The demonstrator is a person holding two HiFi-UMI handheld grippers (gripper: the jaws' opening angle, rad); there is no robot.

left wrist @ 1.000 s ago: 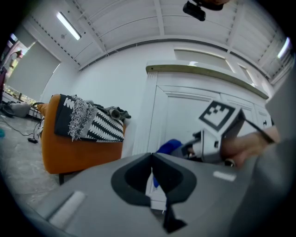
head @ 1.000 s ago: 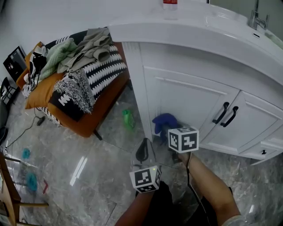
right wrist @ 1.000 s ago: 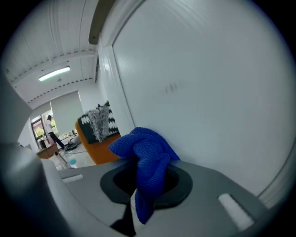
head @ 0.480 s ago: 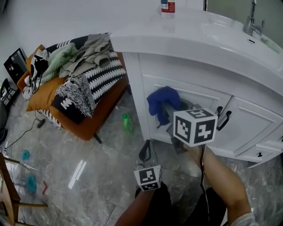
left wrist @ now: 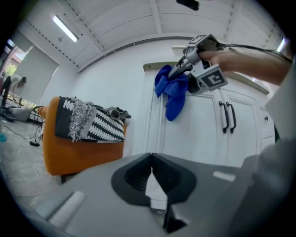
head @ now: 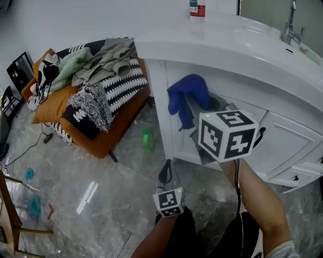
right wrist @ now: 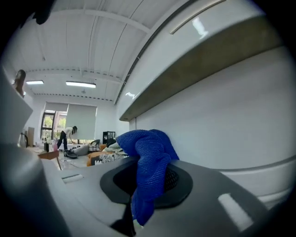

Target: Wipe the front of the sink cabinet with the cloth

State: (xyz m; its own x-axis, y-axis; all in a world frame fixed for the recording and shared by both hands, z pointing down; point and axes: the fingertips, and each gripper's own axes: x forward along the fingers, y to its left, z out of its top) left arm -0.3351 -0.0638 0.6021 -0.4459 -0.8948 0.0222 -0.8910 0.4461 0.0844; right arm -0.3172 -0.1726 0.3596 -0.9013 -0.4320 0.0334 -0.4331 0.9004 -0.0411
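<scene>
The blue cloth [head: 187,94] is pressed high on the white sink cabinet front [head: 282,138], just under the countertop overhang. My right gripper [head: 199,108] is shut on it, and its marker cube sits below and to the right. In the right gripper view the cloth [right wrist: 149,150] bunches between the jaws and hangs over them, beside the cabinet face [right wrist: 222,120]. My left gripper [head: 165,174] hangs low over the floor, shut with nothing in it. The left gripper view looks past its closed tips [left wrist: 150,173] up at the cloth [left wrist: 172,92] and the right gripper [left wrist: 196,62].
An orange sofa [head: 108,138] piled with clothes and striped throws stands left of the cabinet. A green bottle [head: 147,138] lies on the marble floor near the cabinet corner. Black door handles [left wrist: 227,116] are right of the cloth. A bottle [head: 197,7] and faucet [head: 289,22] sit on the countertop.
My right gripper has risen with the blue cloth from low on the cabinet door to just under the countertop. The left gripper has hardly moved.
</scene>
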